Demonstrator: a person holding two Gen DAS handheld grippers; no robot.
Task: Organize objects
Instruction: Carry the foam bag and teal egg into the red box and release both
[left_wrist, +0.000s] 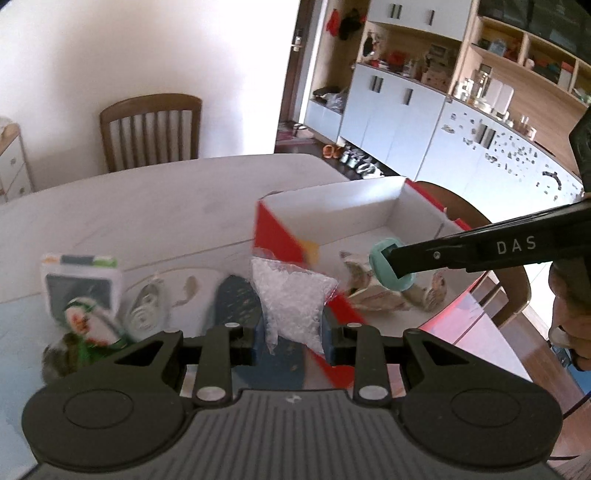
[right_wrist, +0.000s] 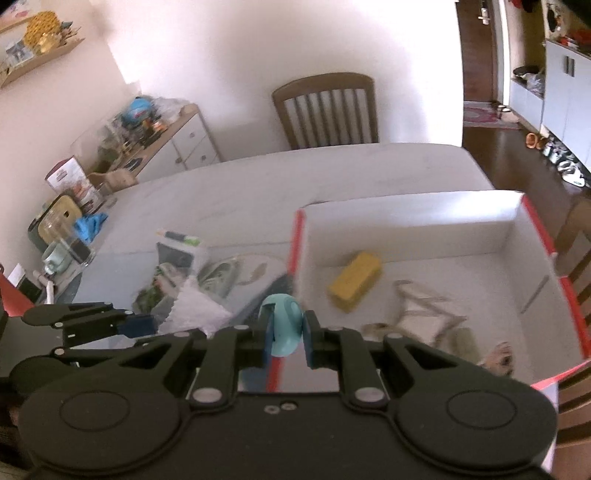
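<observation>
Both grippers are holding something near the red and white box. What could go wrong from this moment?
The right gripper pinches the rounded teal object only at its sides, so it may slip out. The left gripper holds a limp clear plastic bag beside the box wall; the bag may catch on that wall. Both grippers are close together and could collide.

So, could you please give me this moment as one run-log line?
left gripper: shut on clear plastic bag | right gripper: shut on teal round object, near box | box: holds yellow block

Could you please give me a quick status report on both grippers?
Left gripper shut on clear plastic bag. Right gripper shut on teal round object, near red-and-white box. Nothing blocking.
</observation>
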